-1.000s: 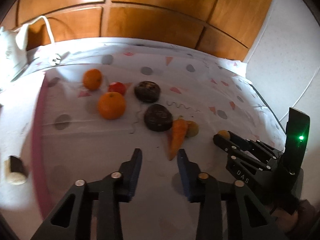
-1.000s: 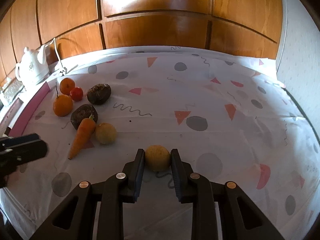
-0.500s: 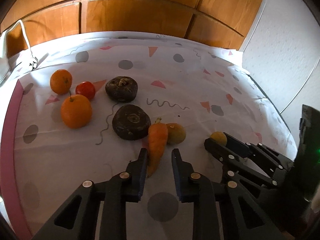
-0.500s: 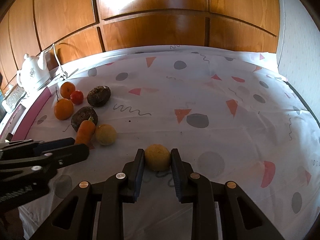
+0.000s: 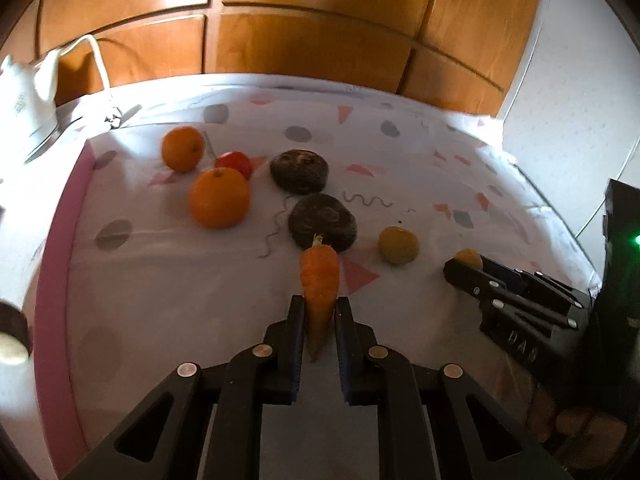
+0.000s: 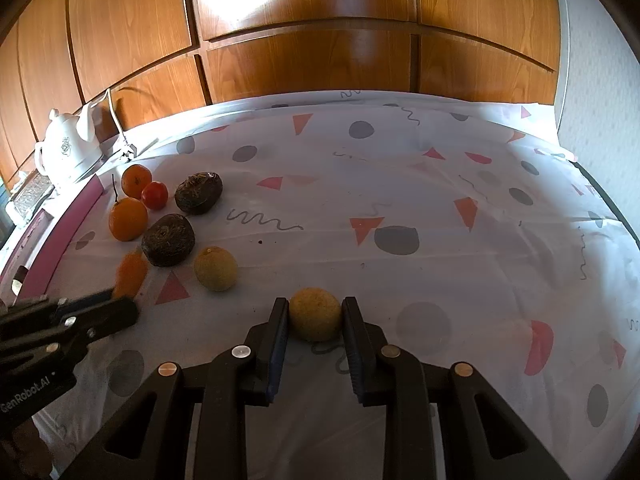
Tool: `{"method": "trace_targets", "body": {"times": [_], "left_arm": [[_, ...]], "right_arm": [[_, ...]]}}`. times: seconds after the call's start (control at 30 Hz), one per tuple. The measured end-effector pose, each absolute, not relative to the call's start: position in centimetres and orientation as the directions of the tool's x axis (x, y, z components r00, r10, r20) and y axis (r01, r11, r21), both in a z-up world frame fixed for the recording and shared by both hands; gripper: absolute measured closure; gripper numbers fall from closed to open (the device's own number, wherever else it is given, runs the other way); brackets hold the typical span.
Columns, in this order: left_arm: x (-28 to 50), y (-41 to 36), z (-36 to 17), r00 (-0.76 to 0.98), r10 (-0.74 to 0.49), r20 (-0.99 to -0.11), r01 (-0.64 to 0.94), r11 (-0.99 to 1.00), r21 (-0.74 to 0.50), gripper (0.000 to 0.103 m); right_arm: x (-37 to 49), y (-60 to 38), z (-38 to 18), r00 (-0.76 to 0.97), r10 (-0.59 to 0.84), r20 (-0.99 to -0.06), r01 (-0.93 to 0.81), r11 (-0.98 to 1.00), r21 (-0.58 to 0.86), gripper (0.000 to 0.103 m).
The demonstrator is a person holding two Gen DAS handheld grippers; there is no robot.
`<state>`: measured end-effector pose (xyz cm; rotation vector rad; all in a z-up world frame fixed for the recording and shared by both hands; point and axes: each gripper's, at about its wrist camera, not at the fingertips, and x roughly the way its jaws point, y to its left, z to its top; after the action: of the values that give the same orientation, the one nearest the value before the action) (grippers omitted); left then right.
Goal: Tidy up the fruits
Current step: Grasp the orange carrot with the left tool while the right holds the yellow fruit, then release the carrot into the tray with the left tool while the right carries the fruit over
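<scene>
My left gripper (image 5: 318,316) is shut on an orange carrot (image 5: 319,280), gripping its thin end; the carrot (image 6: 130,274) looks lifted and blurred in the right wrist view. My right gripper (image 6: 315,314) is shut on a small yellow fruit (image 6: 315,319), also seen in the left wrist view (image 5: 469,258). A second yellow fruit (image 6: 215,268) lies on the cloth. Two oranges (image 5: 219,197) (image 5: 182,148), a red tomato (image 5: 236,163) and two dark round roots (image 5: 322,221) (image 5: 299,170) lie at the left.
A patterned white tablecloth (image 6: 400,184) covers the table, with a pink edge (image 5: 52,280) at the left. A white kettle (image 6: 70,148) with a cord stands at the back left. Wooden panels (image 6: 320,40) rise behind. A white wall (image 5: 580,100) is to the right.
My left gripper moved forward over the carrot's thin end and shut on it; the carrot now points straight ahead, apart from the yellow fruit. My right gripper still holds its fruit.
</scene>
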<state>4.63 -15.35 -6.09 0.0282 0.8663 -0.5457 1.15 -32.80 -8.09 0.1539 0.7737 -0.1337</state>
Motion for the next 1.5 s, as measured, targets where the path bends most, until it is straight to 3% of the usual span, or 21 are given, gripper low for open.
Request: {"method": "trace_targets", "body": {"times": [0.47, 0.6, 0.7, 0.8, 0.97, 1.0, 1.03, 1.5], "left_arm": [[6.4, -15.9, -6.3, 0.506, -0.43, -0.747, 0.433, 0.876, -0.211, 0.086], [6.8, -15.8, -6.0, 0.485, -0.451, -0.75, 0.424, 0.871, -0.249, 0.081], [6.7, -15.8, -5.6, 0.503, -0.44, -0.744, 0.413, 0.879, -0.241, 0.066], [7.0, -16.1, -5.6, 0.518, -0.418, -0.747, 0.405, 0.888, -0.216, 0.065], [7.9, -17.3, -5.7, 0.532, -0.372, -0.761, 0.408, 0.9, -0.155, 0.065], [8.0, -17.6, -5.7, 0.537, -0.358, -0.764, 0.412, 0.902, -0.133, 0.069], [7.9, -17.7, -5.8, 0.545, -0.347, -0.764, 0.409, 0.905, -0.119, 0.082], [4.9, -13.8, -5.3, 0.568, -0.344, -0.748, 0.382, 0.915, -0.131, 0.082]], "right_arm": [[1.1, -32.6, -8.1, 0.709, -0.072, -0.702, 0.178, 0.981, 0.079, 0.076], [1.1, -32.7, -8.1, 0.71, -0.07, -0.7, 0.178, 0.981, 0.082, 0.076], [1.1, -32.7, -8.1, 0.712, -0.073, -0.698, 0.18, 0.98, 0.081, 0.076], [1.1, -32.6, -8.1, 0.713, -0.073, -0.698, 0.18, 0.98, 0.082, 0.076], [1.1, -32.6, -8.1, 0.713, -0.074, -0.698, 0.18, 0.98, 0.081, 0.076], [1.1, -32.7, -8.1, 0.713, -0.073, -0.698, 0.18, 0.98, 0.081, 0.076], [1.1, -32.6, -8.1, 0.712, -0.074, -0.698, 0.18, 0.98, 0.08, 0.076], [1.2, -32.4, -8.1, 0.71, -0.085, -0.699, 0.181, 0.981, 0.065, 0.076]]}}
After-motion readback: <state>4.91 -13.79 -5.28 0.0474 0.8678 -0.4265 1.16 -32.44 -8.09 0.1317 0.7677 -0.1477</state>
